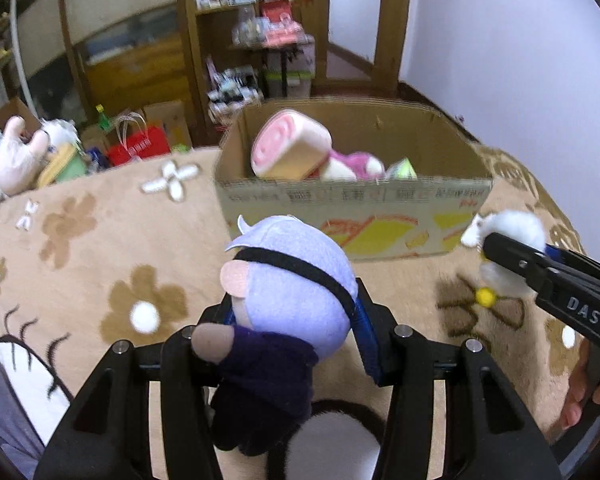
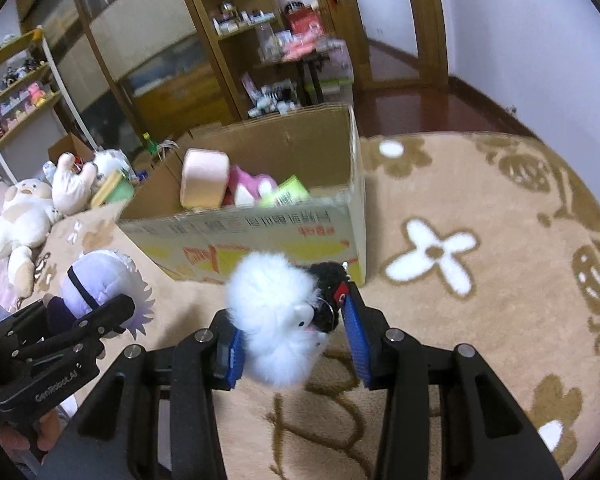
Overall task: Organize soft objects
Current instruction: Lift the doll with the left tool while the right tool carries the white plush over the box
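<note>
My left gripper [image 1: 296, 320] is shut on a plush doll [image 1: 288, 280] with lavender hair, a black blindfold and a dark purple body, held above the beige blanket. It also shows at the left of the right wrist view [image 2: 100, 284]. My right gripper [image 2: 292, 336] is shut on a fluffy white plush [image 2: 272, 312] with a black part and a key ring; in the left wrist view this plush [image 1: 508, 232] hangs at the right. An open cardboard box [image 1: 352, 208] stands just ahead and holds a pink-and-cream roll plush [image 1: 288, 148], a pink plush [image 1: 352, 162] and a green packet [image 2: 286, 194].
The beige flower-patterned blanket [image 2: 480, 280] spreads to the right of the box. White and cream plush toys [image 2: 24, 216] lie at the far left. Wooden shelves [image 2: 236, 40] with small items, a red bag [image 1: 140, 146] and a door stand behind.
</note>
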`<state>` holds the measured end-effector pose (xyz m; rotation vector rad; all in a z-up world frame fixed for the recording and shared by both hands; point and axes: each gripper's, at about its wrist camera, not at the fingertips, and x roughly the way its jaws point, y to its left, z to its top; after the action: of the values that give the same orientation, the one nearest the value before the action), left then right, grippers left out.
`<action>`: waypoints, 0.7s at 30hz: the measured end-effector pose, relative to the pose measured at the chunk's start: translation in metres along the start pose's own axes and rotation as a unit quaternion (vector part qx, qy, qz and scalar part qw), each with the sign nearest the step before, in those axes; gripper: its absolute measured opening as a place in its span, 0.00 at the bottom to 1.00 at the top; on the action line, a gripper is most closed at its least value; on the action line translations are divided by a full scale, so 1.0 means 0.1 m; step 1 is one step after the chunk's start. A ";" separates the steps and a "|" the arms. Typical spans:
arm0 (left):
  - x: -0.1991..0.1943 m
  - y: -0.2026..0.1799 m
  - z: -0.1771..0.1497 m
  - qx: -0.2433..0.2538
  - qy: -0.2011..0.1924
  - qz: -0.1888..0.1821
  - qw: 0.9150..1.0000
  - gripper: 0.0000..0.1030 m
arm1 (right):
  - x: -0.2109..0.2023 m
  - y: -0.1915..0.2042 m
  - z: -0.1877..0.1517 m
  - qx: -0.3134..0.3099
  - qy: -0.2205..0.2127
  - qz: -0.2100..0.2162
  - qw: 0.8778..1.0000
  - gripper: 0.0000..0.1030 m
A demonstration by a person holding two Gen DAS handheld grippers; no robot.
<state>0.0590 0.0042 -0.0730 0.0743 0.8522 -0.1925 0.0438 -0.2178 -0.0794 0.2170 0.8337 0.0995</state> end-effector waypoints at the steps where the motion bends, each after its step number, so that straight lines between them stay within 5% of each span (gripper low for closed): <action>1: -0.04 -0.01 0.02 -0.001 -0.012 0.004 1.000 0.48 | -0.07 0.03 0.02 -0.004 -0.011 0.001 1.000 0.44; 9: -0.44 0.03 0.18 0.006 -0.099 0.021 0.995 0.48 | -0.41 0.23 0.16 -0.033 -0.080 0.004 0.996 0.44; 21: -0.63 0.12 0.46 0.006 -0.160 0.004 0.987 0.48 | -0.53 0.30 0.42 -0.041 -0.145 0.009 0.988 0.44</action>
<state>0.0548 0.0182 0.0050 0.0559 0.5295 -0.1959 0.0396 -0.2042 -0.0065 0.1564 0.5361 0.1162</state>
